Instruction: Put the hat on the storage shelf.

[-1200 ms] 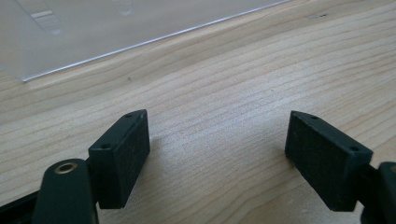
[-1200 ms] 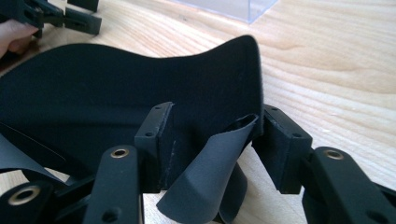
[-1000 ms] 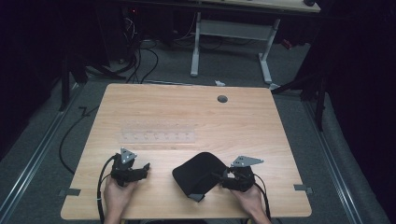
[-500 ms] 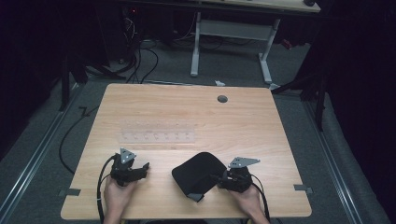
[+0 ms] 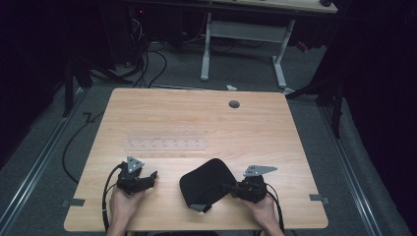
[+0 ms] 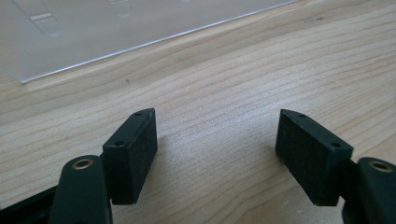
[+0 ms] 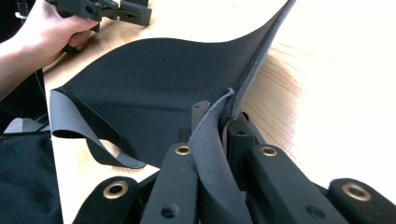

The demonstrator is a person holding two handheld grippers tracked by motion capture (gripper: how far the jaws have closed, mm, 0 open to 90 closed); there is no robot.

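A black, limp cloth sheet lies on the wooden table near its front edge. My right gripper sits at the sheet's right edge. In the right gripper view its jaws have just closed and are shut on that edge, which folds up between the pads while the rest of the cloth spreads away. My left gripper rests to the left of the cloth, apart from it. Its jaws have just been closing slightly but stand open over bare wood, with nothing between them.
A clear plastic strip lies flat on the table beyond both grippers, and its edge runs just ahead of the left jaws. A round cable hole sits at the far side. Beyond the table are floor cables and a desk frame.
The cloth's right edge looks slightly more gathered at the right gripper. Both hands stay where they were.
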